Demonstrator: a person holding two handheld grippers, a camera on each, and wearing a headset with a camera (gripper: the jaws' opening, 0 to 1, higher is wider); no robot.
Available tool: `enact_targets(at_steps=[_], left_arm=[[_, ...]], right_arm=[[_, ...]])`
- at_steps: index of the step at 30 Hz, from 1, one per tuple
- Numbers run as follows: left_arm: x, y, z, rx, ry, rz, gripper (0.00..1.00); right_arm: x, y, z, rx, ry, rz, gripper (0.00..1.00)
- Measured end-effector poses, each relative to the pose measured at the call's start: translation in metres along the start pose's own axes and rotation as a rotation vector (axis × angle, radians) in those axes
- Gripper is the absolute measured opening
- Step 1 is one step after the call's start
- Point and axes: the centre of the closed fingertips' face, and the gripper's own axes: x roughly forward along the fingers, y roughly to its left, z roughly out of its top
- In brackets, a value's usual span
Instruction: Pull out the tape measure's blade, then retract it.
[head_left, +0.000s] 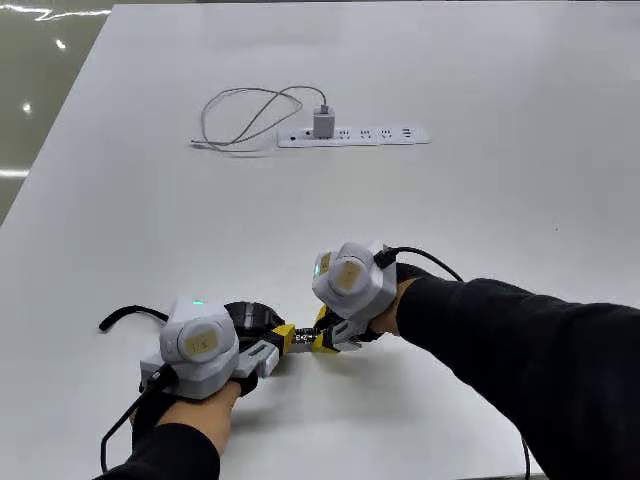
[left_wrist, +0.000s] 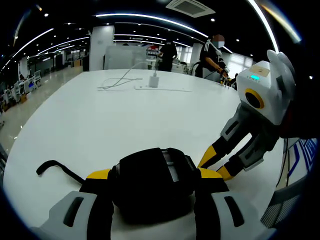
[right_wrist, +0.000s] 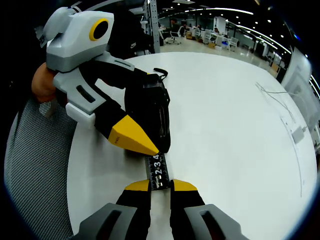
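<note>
A white table (head_left: 480, 200) takes up most of the head view. At its far side lies a white power strip (head_left: 380, 135) with 1 charger (head_left: 324, 122) plugged in and a looped cable (head_left: 240, 115) beside it.

Near the front edge the 2 grippers meet tip to tip, each held in a dark-sleeved hand. The left gripper (left_wrist: 154, 173) is clamped on the black tape measure (right_wrist: 152, 112). Its own view shows the case wedged between the 2 yellow-tipped jaws and resting on the table, a grip that the gripper body hides in the head view. The right gripper (right_wrist: 160, 186) has its jaws drawn narrow, pinching the end of the blade (right_wrist: 157, 171).

Only a short length of blade is out, and the right gripper view is the one that makes it legible — the numerals 2, 3 and 4 run between the case mouth and the jaw tips. In the head view the blade is a small dark sliver between the 2 sets of yellow tips.

A thin black wrist strap (head_left: 130, 310) trails from the case across the table toward the left. The left gripper view also catches people (left_wrist: 167, 52) standing beyond the table's far end — too small to tell more.
</note>
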Motion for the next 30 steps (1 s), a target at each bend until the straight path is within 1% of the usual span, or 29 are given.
enact_targets(at_steps=[10, 19, 22, 30], left_arm=[[0.000, 0.000, 0.000, -0.001, -0.002, -0.004, 0.61], [0.001, 0.000, 0.000, -0.002, -0.005, -0.003, 0.61], [0.000, 0.000, 0.000, -0.002, -0.004, -0.004, 0.61], [0.000, 0.001, 0.000, -0.005, -0.005, -0.003, 0.61]], right_arm=[[0.003, 0.001, 0.006, 0.007, -0.009, 0.007, 0.10], [0.006, 0.002, 0.009, -0.006, -0.009, 0.007, 0.10], [0.006, 0.002, 0.010, 0.006, -0.009, 0.013, 0.10], [0.009, 0.002, 0.012, -0.013, -0.010, 0.015, 0.10]])
